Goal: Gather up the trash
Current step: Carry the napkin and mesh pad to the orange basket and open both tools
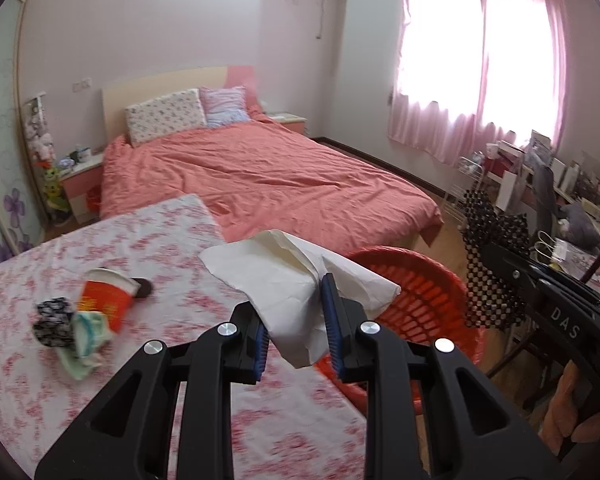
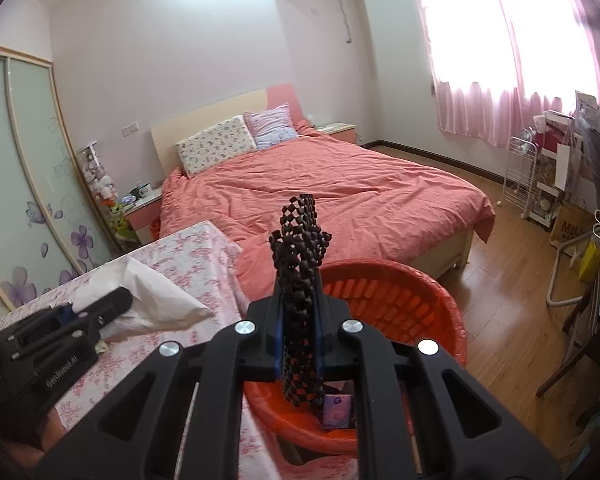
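My left gripper (image 1: 296, 328) is shut on a crumpled white paper (image 1: 284, 280) and holds it above the table's right edge, next to the red basket (image 1: 428, 292). The paper also shows in the right wrist view (image 2: 152, 296), held by the left gripper (image 2: 100, 312). My right gripper (image 2: 299, 328) is shut on a black checkered mesh piece (image 2: 300, 264) and holds it over the red basket (image 2: 400, 296). The mesh also shows in the left wrist view (image 1: 488, 260). On the table lie a crushed red paper cup (image 1: 108, 300) and crumpled wrappers (image 1: 68, 332).
The table has a pink floral cloth (image 1: 120, 248). A purple packet (image 2: 338, 410) lies inside the basket. A bed with a coral cover (image 1: 260, 176) stands behind. A cluttered desk (image 1: 560, 200) and chair are at the right. Wooden floor (image 2: 512, 300) lies right of the basket.
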Demonstrator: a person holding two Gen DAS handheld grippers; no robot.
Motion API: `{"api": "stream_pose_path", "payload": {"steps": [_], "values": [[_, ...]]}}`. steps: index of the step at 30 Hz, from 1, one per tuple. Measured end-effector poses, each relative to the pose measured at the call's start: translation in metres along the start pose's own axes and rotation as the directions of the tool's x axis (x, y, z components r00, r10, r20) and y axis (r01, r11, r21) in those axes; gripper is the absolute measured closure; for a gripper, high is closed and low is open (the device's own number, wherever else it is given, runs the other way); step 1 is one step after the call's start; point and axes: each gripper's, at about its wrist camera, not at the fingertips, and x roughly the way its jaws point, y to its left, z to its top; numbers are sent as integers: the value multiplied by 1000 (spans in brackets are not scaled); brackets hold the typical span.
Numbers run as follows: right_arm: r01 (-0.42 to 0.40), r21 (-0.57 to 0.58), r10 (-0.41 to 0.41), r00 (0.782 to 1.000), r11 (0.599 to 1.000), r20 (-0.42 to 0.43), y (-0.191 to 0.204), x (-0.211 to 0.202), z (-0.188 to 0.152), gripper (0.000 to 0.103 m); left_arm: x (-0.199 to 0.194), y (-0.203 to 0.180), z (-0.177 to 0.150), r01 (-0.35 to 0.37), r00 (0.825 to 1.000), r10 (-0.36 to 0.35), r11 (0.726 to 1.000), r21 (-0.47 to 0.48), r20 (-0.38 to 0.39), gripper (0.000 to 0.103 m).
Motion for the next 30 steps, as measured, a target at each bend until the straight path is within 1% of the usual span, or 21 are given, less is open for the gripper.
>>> {"api": "stream_pose_path", "payload": {"steps": [8,11,12,14,15,16,17,19,21,23,24,25,29,30], "values": [[28,70,-26,999,997,-29,-40,23,-1,90,33,-35,-2,65,997,-63,997,35,-52,77],[34,106,-29,998,994,-47,-52,34,-1,86,46,-46,-4,83,994,-79,995,48,-81,76],[35,121,-28,998,992,-55,-56,38,-2,84,51,-49,-5,90,992,-84,995,51,-96,74],[42,144,-31,997,989,-72,-65,48,-2,78,58,-53,-8,96,988,-89,994,52,-125,66],[45,149,-34,996,988,-77,-69,51,-3,71,63,-53,-11,99,986,-91,994,52,-142,63],[51,150,-39,996,987,-82,-71,54,-5,66,64,-53,-12,97,984,-88,994,51,-152,55],[56,149,-44,995,987,-86,-72,57,-6,64,65,-53,-13,93,984,-84,994,50,-158,48],[64,143,-51,994,988,-94,-70,60,-10,58,66,-48,-16,71,984,-62,996,46,-169,45],[70,133,-57,994,989,-97,-67,61,-13,54,64,-41,-19,49,983,-42,998,38,-177,42],[85,107,-75,993,991,-95,-61,62,-15,51,63,-35,-17,17,985,-9,999,41,-173,34],[94,90,-86,992,991,-92,-57,62,-16,48,58,-29,-17,-15,987,23,999,45,-161,32],[101,74,-94,992,992,-88,-52,61,-17,44,55,-25,-18,-33,987,40,998,47,-154,29],[108,-1,-108,992,994,-71,-27,58,-19,34,39,0,-20,-100,987,106,994,49,-123,24],[104,-19,-105,992,994,-69,-20,57,-21,31,32,10,-22,-130,984,135,990,45,-114,23]]}}
